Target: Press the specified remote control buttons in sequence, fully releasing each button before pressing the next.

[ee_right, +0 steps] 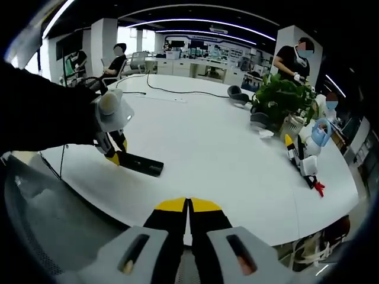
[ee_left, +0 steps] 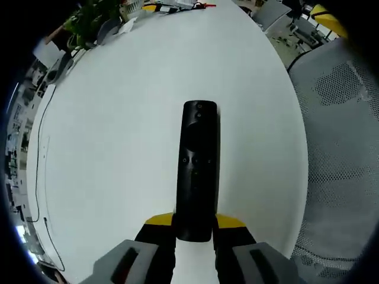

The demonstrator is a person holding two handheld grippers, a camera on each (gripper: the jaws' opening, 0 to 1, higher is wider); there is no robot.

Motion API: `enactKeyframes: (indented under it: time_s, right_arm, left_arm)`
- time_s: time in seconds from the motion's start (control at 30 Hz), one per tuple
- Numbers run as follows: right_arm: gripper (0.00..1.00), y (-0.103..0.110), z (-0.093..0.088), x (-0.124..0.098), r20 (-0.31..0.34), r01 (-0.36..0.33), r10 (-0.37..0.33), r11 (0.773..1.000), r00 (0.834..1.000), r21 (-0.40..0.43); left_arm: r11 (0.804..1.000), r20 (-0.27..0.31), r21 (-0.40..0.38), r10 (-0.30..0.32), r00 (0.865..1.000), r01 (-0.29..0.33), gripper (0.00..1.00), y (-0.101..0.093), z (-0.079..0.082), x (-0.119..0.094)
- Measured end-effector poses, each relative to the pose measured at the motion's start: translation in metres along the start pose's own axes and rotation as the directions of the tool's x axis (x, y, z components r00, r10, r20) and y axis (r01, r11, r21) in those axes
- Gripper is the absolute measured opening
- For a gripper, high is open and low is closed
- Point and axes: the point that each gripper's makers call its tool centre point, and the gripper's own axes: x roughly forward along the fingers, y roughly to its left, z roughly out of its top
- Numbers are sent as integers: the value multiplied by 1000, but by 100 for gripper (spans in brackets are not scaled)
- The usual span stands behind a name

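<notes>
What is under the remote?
The remote lies on the white table, its near end between the left gripper jaws. The surface beneath it is covered.

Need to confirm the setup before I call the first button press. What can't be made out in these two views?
- Remote control button markings: too small and dark to read in the left gripper view.
- Remote's near end: hidden between the left claw tips.
- In the right gripper view, the remote is small and seen edge-on; its button face cannot be made out.
- Table's near edge: covered by the shut right claw.
</notes>
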Motion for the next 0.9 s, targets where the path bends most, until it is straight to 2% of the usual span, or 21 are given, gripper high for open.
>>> enactKeyframes:
  time_s: [0.9]
  right_arm:
    - [0, 3, -8, 3, -41, -11, 10, 1000, 999, -26]
  left_arm:
    - [999, 49, -33, 12, 999, -11, 23, -53, -6, -3]
